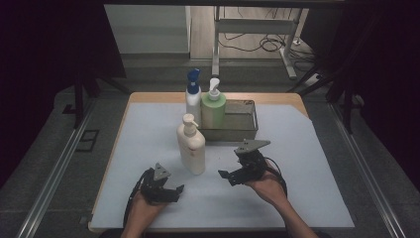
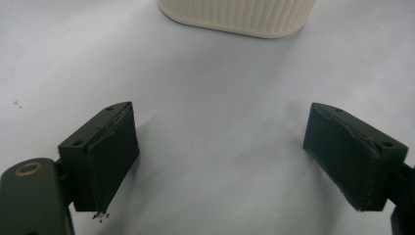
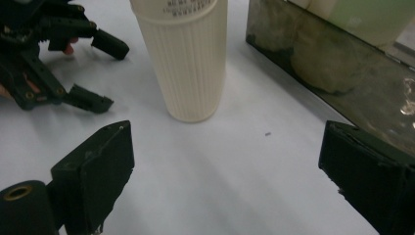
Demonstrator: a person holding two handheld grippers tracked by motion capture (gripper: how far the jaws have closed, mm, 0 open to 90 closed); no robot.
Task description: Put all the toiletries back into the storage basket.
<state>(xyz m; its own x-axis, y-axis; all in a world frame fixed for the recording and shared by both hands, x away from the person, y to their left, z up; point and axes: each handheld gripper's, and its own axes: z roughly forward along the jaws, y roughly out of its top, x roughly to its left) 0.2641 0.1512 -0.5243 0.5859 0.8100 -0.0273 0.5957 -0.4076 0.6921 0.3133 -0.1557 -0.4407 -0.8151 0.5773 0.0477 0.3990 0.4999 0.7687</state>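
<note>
A cream pump bottle point(image 1: 191, 148) stands upright on the white mat, in front of a metal tray point(image 1: 242, 130). A green pump bottle point(image 1: 213, 108) stands in the tray's left end, with a blue-topped white bottle point(image 1: 193, 94) close on its left. My left gripper point(image 1: 167, 185) rests low on the mat to the near left of the cream bottle, open and holding nothing point(image 2: 220, 142); the bottle's ribbed base point(image 2: 240, 17) lies ahead of it. My right gripper point(image 1: 231, 166) hovers to the bottle's right, open and empty point(image 3: 227, 166), facing the cream bottle point(image 3: 183, 58).
The tray's wall point(image 3: 333, 73) runs close along the right gripper's far jaw, with the green bottle point(image 3: 386, 19) behind it. The left gripper point(image 3: 73, 58) shows beyond the cream bottle. The wooden table edge point(image 1: 148, 96) frames the mat; floor rails flank the table.
</note>
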